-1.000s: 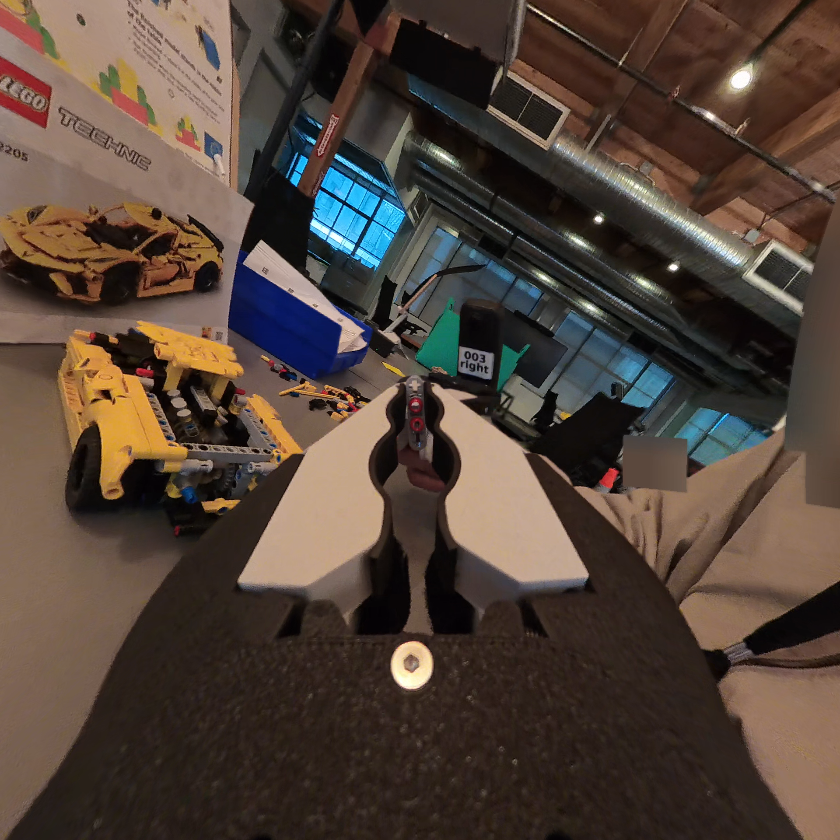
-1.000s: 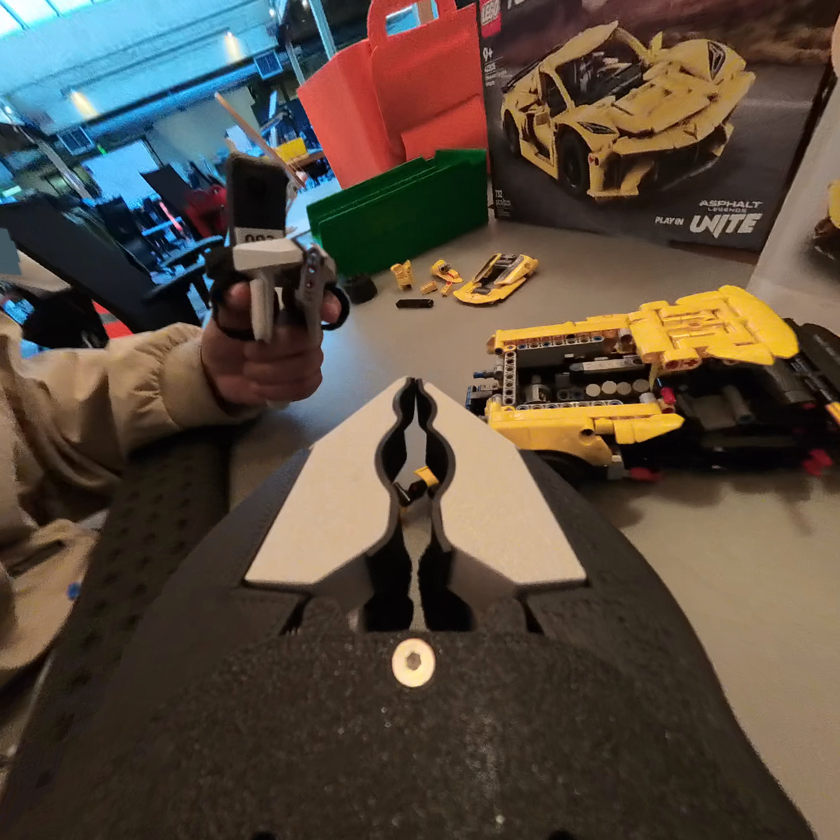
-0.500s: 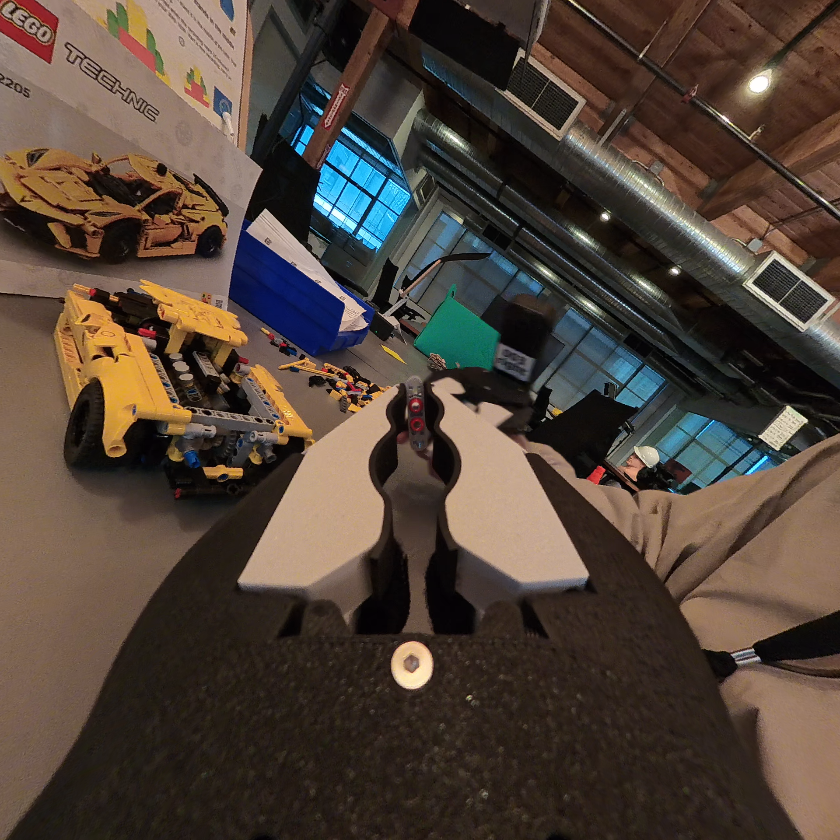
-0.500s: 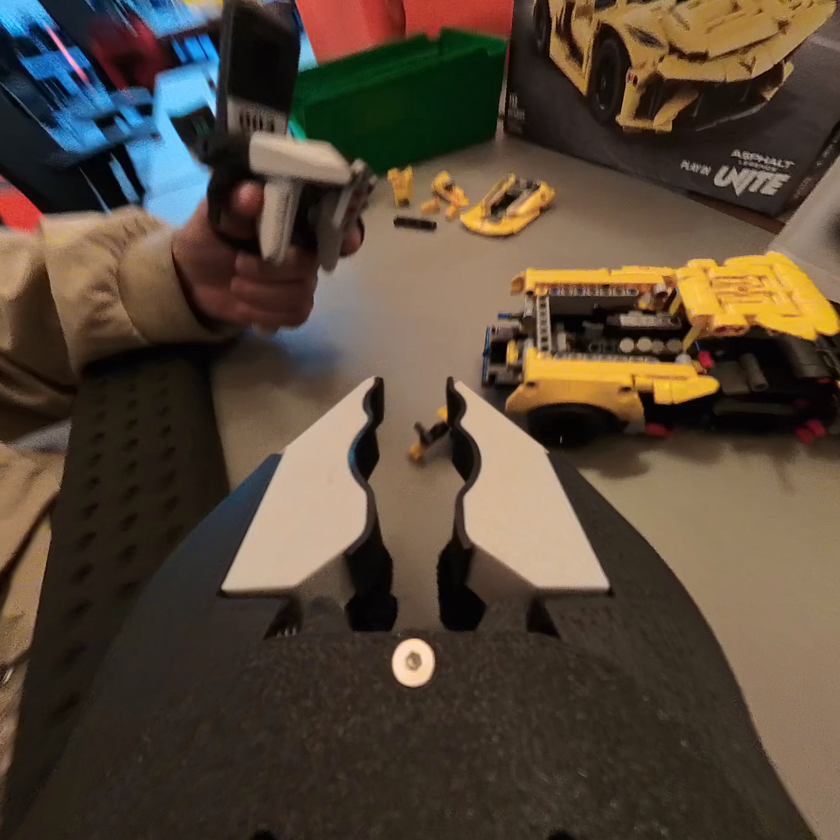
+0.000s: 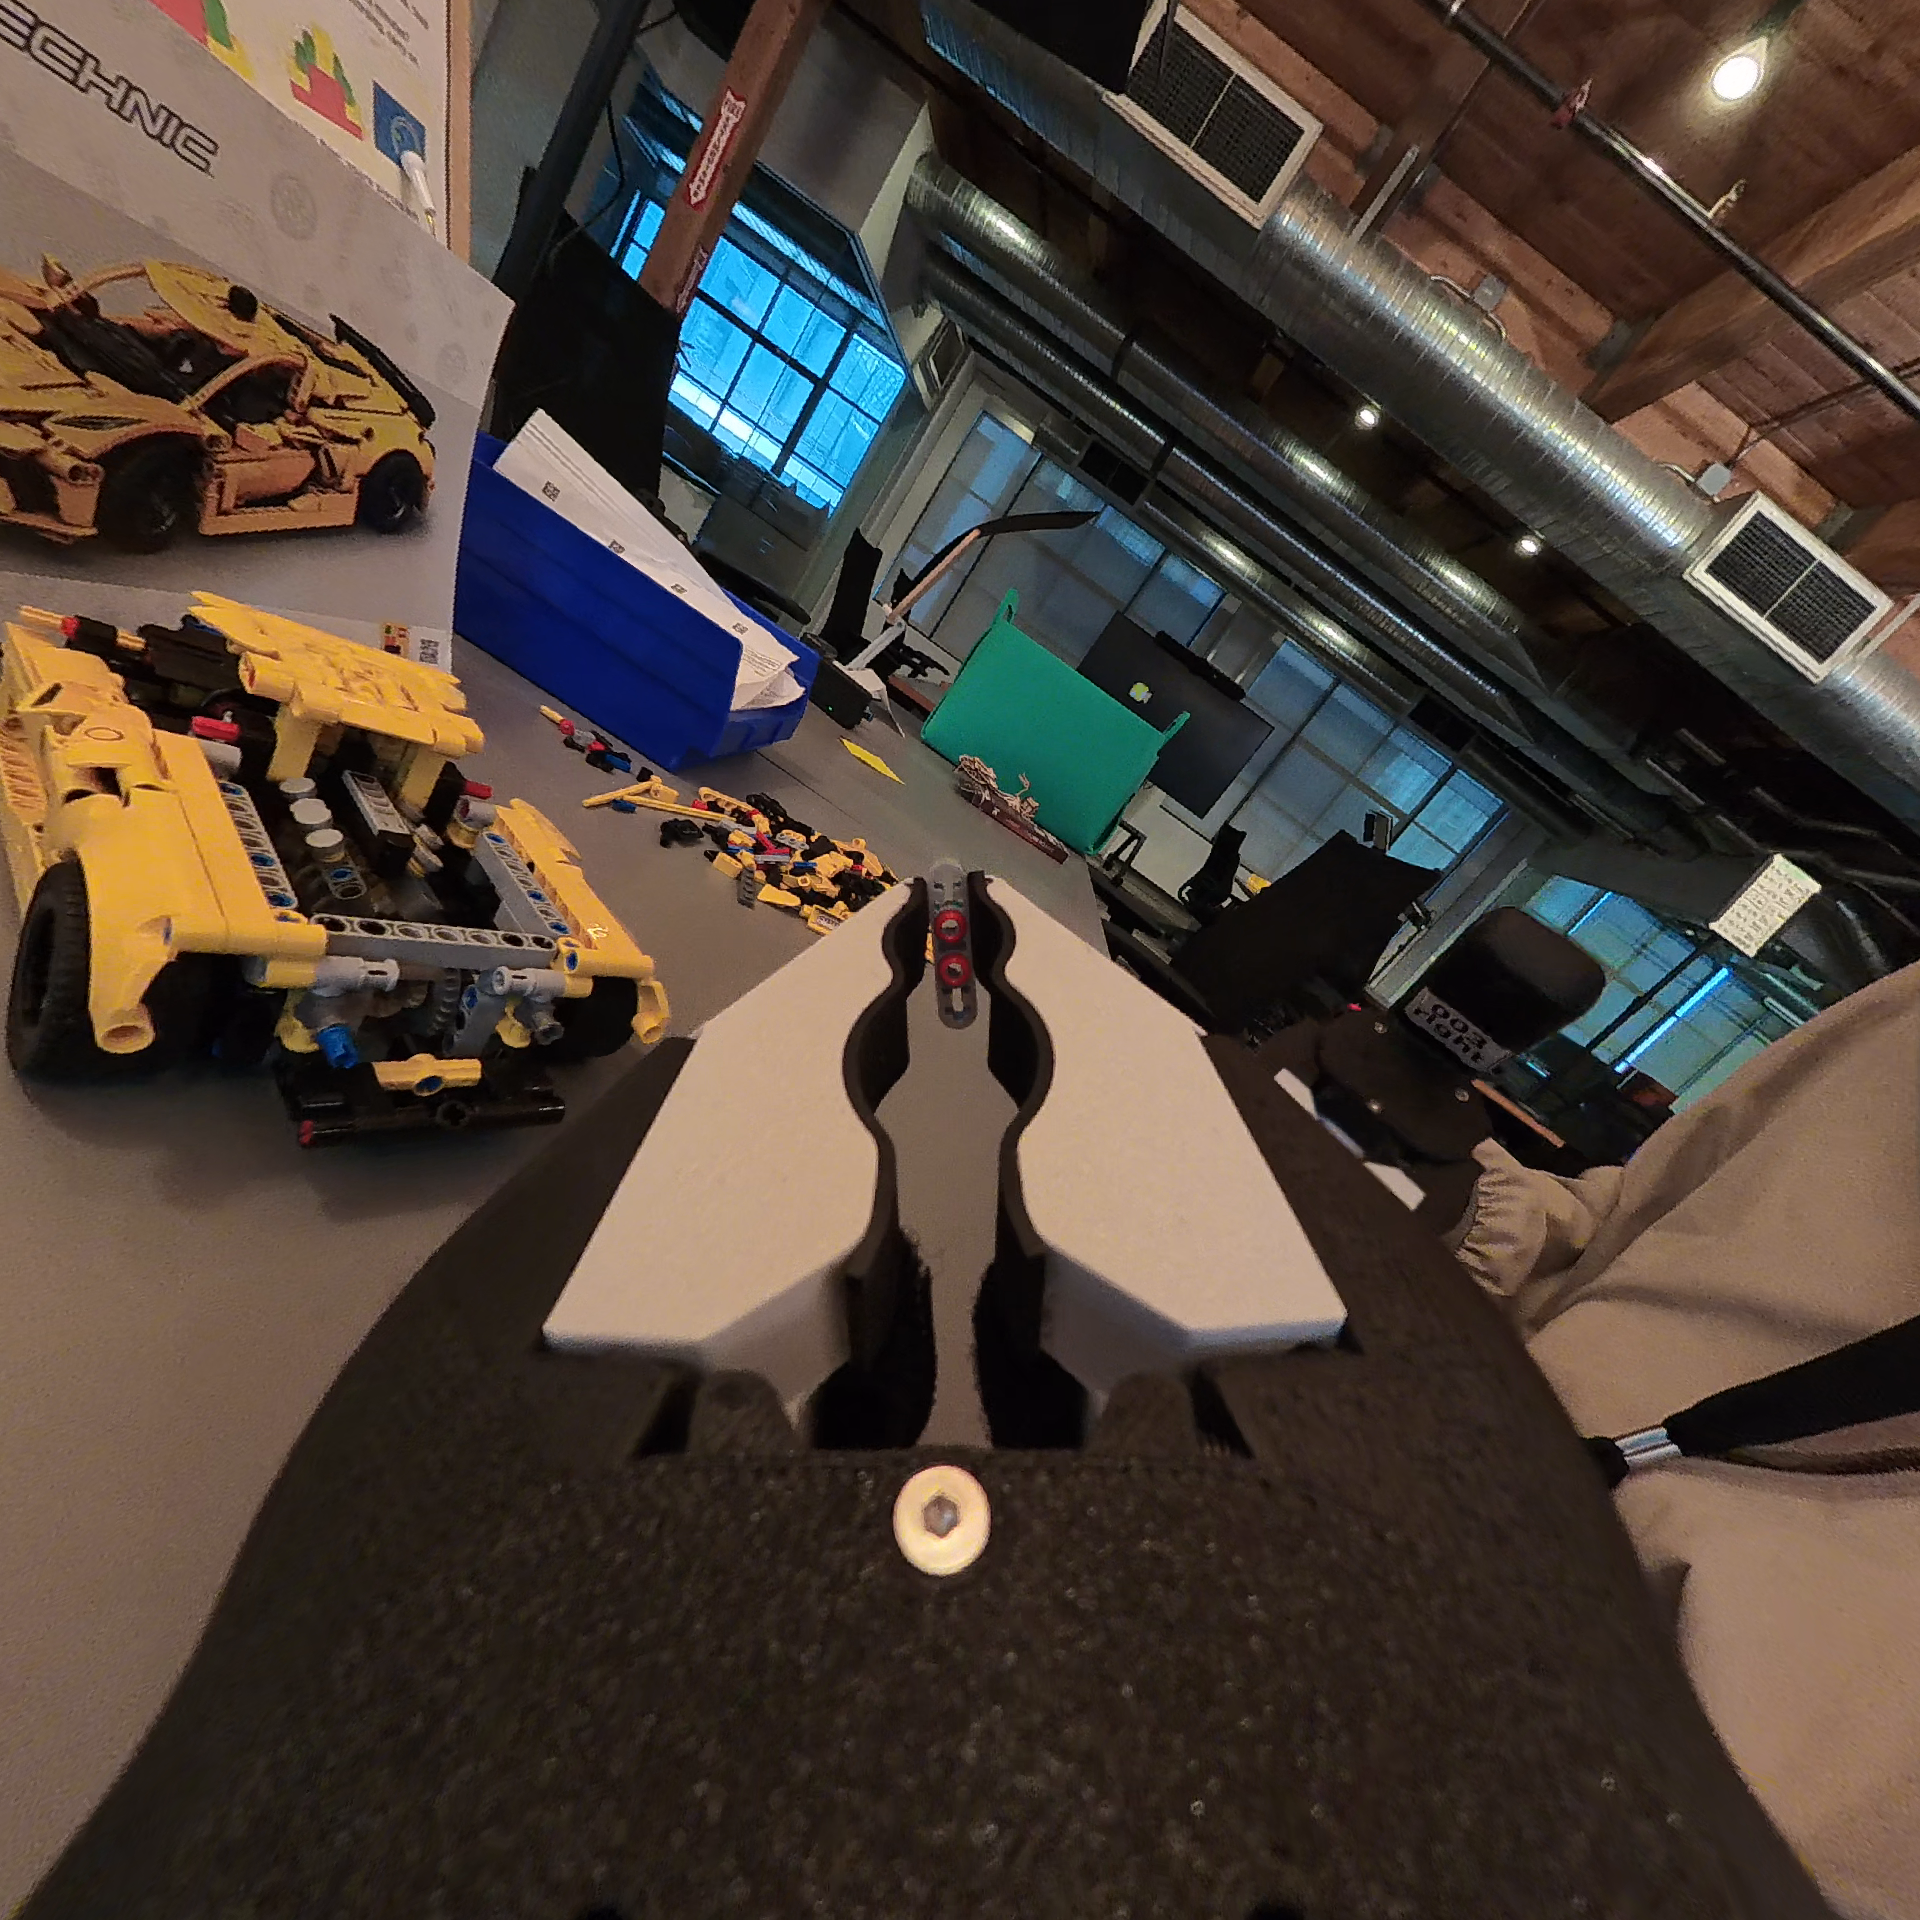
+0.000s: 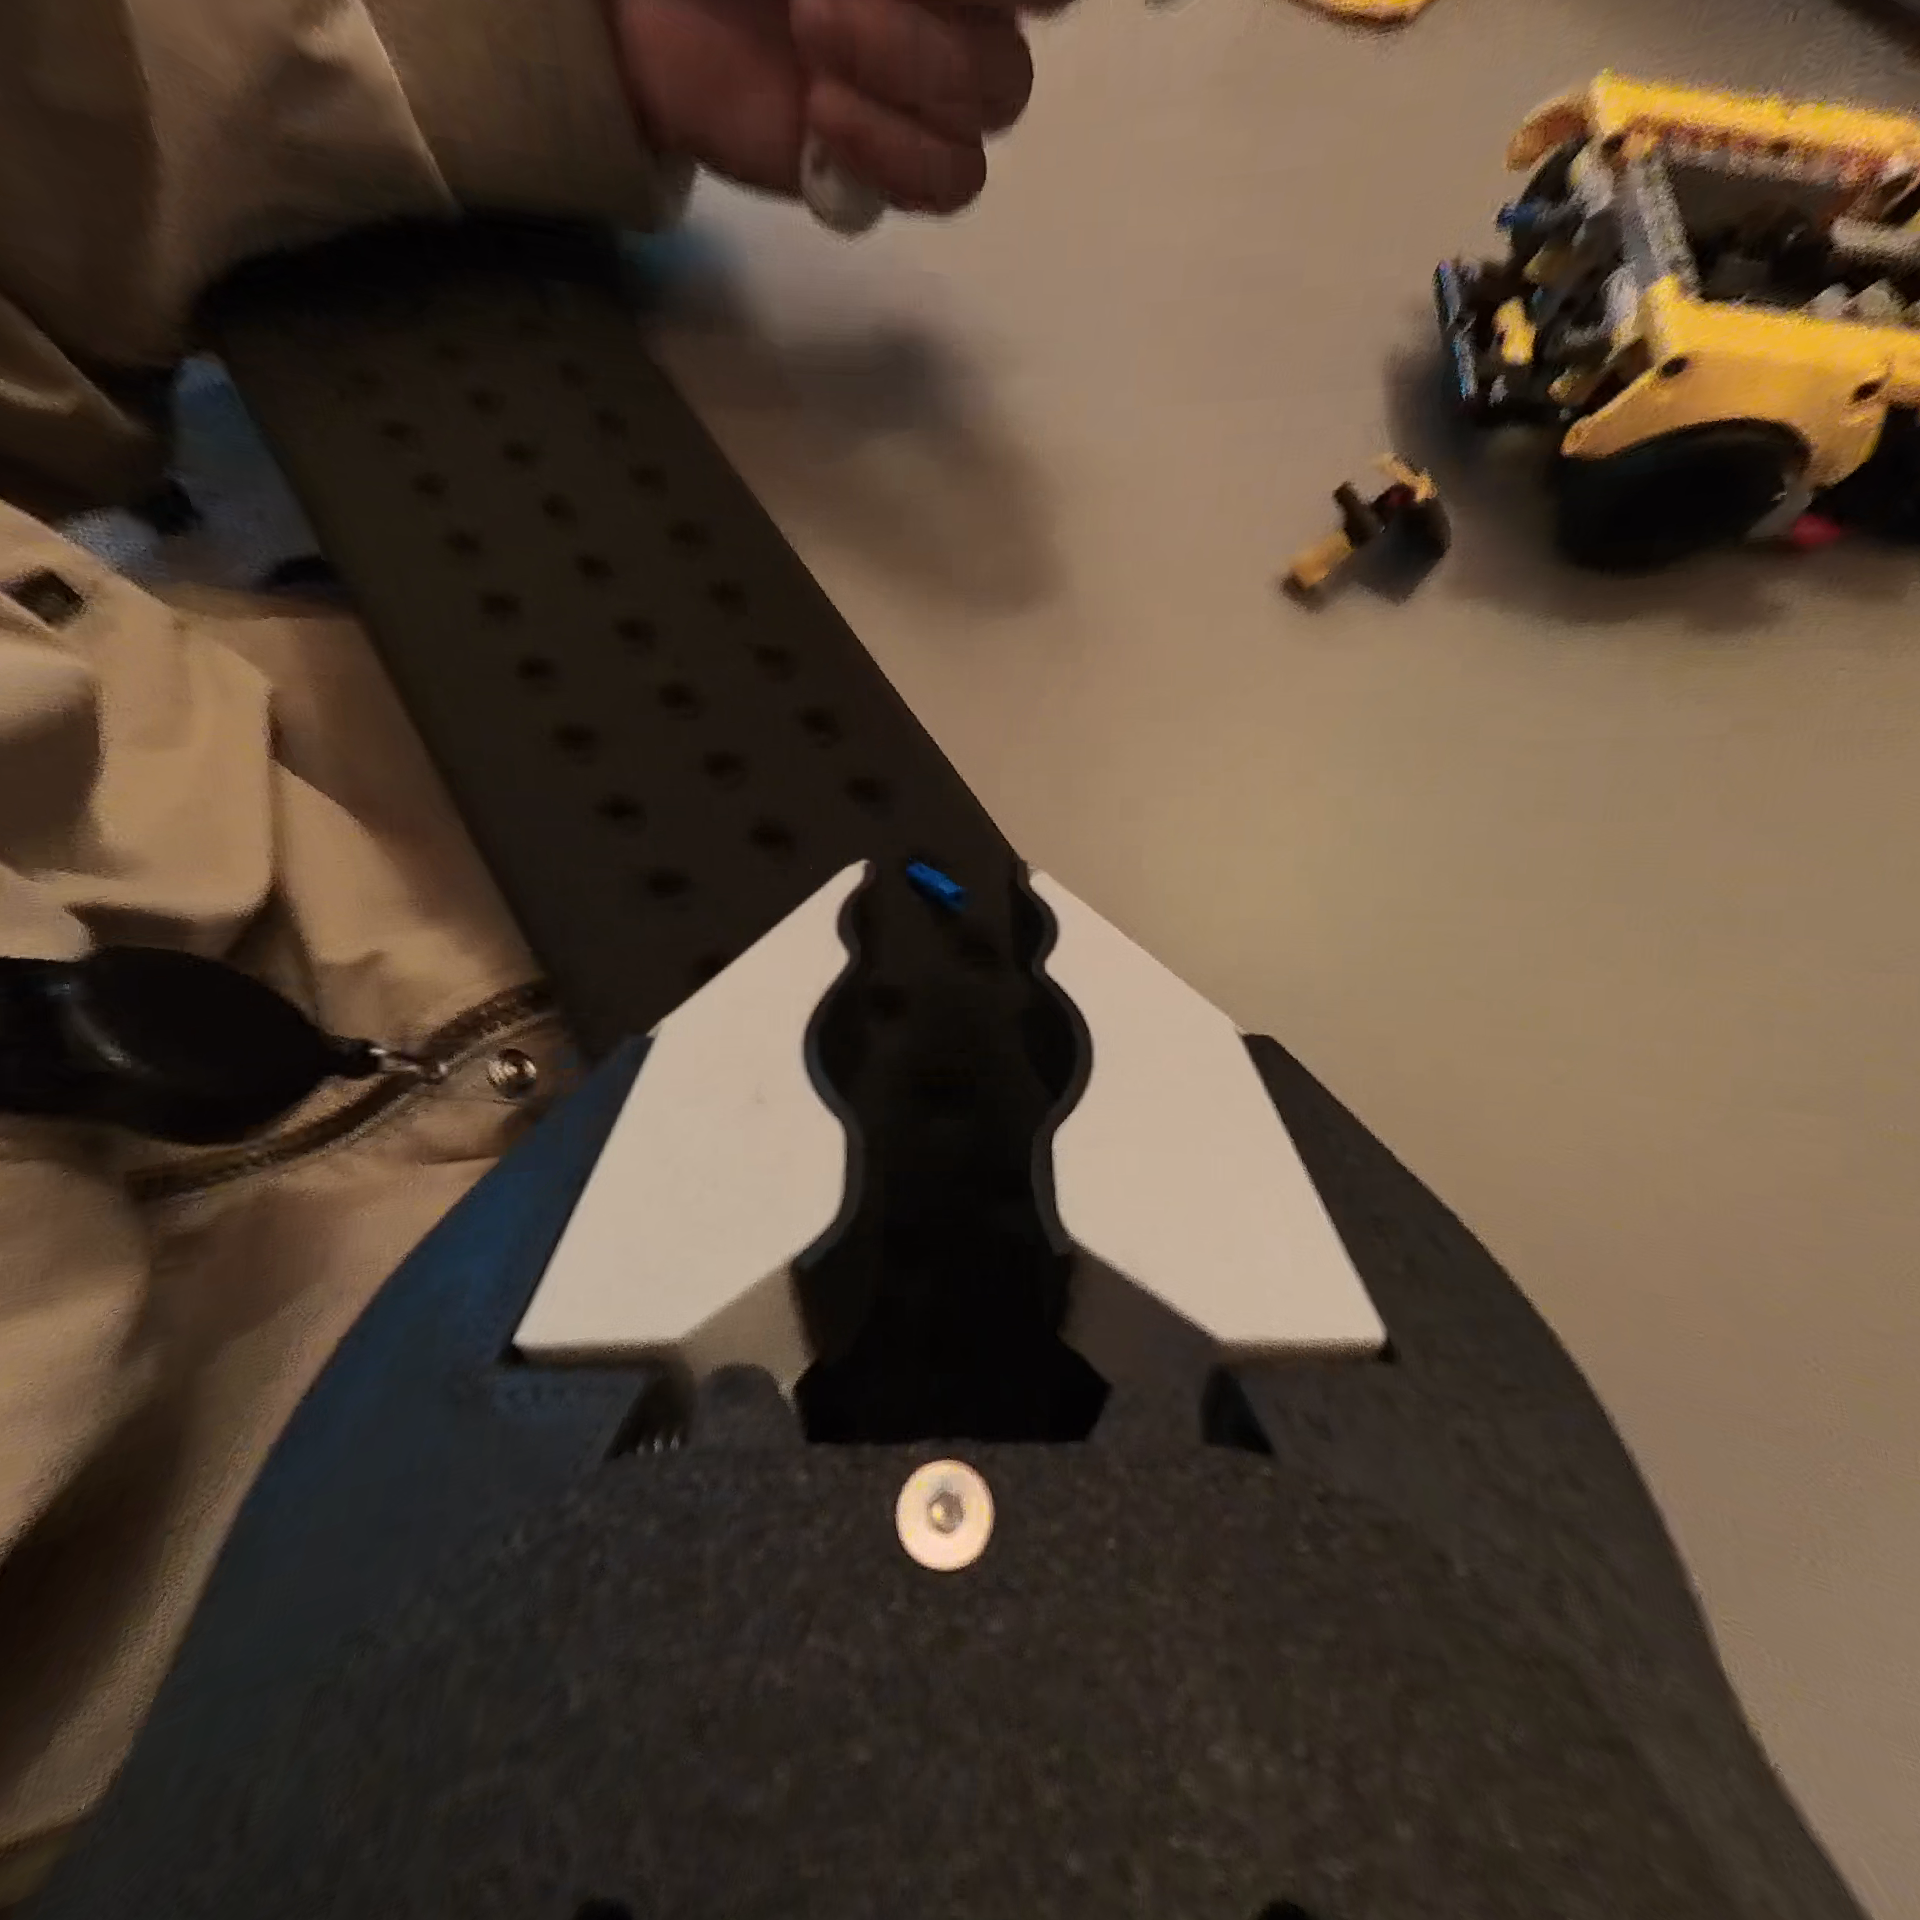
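My left gripper (image 5: 948, 914) is shut on a short grey beam with two red pins (image 5: 951, 961) and holds it above the grey table (image 5: 156, 1299). A half-built yellow brick car (image 5: 291, 862) stands to its left. My right gripper (image 6: 943, 883) is open and empty, low over a black perforated strip (image 6: 623, 623) at the table's near edge. A small blue pin (image 6: 933, 890) lies on the strip between its fingertips. A small yellow and black piece (image 6: 1361, 530) lies on the table beside the car (image 6: 1714, 312). The right wrist view is blurred.
A pile of loose small pieces (image 5: 790, 852) lies beyond the car. A blue bin (image 5: 613, 623) with papers and a green bin (image 5: 1049, 738) stand farther back. The printed car box (image 5: 208, 416) stands at the left. A hand (image 6: 831, 94) and beige sleeves are close.
My right gripper opened and let the small yellow and black piece drop onto the table, then swung down toward the black strip. My left gripper kept its hold on the grey beam.
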### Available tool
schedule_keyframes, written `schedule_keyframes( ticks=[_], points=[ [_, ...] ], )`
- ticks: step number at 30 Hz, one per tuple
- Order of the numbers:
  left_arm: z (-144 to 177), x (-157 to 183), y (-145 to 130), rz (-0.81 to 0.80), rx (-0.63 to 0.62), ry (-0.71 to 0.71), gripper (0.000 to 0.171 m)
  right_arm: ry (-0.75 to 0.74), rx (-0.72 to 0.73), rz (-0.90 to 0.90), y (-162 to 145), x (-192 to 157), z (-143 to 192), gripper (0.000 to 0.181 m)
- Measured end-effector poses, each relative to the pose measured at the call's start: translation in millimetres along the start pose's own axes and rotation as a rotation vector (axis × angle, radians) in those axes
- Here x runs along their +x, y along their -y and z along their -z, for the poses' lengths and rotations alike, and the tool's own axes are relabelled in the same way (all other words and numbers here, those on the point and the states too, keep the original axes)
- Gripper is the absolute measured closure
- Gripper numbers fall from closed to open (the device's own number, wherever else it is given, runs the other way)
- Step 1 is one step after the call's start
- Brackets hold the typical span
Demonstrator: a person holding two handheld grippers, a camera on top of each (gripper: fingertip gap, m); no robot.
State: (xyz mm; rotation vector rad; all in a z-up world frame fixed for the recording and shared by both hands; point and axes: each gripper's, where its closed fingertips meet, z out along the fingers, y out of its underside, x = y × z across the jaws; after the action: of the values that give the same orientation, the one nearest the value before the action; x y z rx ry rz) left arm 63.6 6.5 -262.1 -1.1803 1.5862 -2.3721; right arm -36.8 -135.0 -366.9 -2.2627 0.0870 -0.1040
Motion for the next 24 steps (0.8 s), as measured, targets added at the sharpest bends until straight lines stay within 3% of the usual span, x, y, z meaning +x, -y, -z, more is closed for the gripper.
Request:
schedule_keyframes(
  ticks=[5,11,17,21,24],
  points=[
    [0,3,-2,-0.003,-0.007,-0.011,0.165,0.091,-0.105,0.019,-9,-5,-14,0.164],
    [0,3,-1,-0.013,-0.007,-0.005,0.165,0.139,-0.107,0.020,-9,-10,-14,0.175],
    [1,5,-1,-0.009,-0.004,-0.012,0.165,0.088,-0.075,0.045,-5,1,-10,0.178],
    [1,5,-1,-0.010,-0.009,-0.013,0.165,-0.075,-0.057,0.009,-6,68,12,0.178],
    [0,5,-3,-0.009,-0.016,-0.013,0.165,-0.374,-0.093,-0.016,-25,175,45,0.178]
  ],
)
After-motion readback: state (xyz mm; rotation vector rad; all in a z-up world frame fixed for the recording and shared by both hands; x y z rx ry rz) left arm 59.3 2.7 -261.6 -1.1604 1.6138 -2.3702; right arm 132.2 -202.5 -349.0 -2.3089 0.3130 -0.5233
